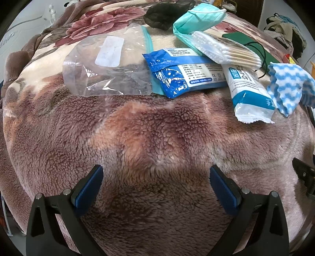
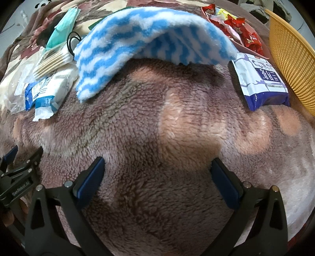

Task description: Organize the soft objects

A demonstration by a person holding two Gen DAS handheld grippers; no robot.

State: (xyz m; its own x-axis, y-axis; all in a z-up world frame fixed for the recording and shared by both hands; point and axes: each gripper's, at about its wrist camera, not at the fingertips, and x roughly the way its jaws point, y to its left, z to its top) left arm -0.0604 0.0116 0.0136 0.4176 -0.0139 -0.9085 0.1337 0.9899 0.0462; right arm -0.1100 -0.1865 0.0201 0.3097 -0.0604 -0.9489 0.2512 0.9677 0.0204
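Both tools are spread wide and hold nothing: the left tool (image 1: pixel 156 175) and the right tool (image 2: pixel 157 167) hover over the fleece blanket (image 2: pixel 157 128). Ahead of the left one lie a clear bag (image 1: pixel 106 63), a blue packet (image 1: pixel 183 72), cotton swabs (image 1: pixel 226 49) and a face mask (image 1: pixel 196 17). A striped cloth (image 2: pixel 149 37) lies ahead of the right tool, near a yellow basket (image 2: pixel 291 55).
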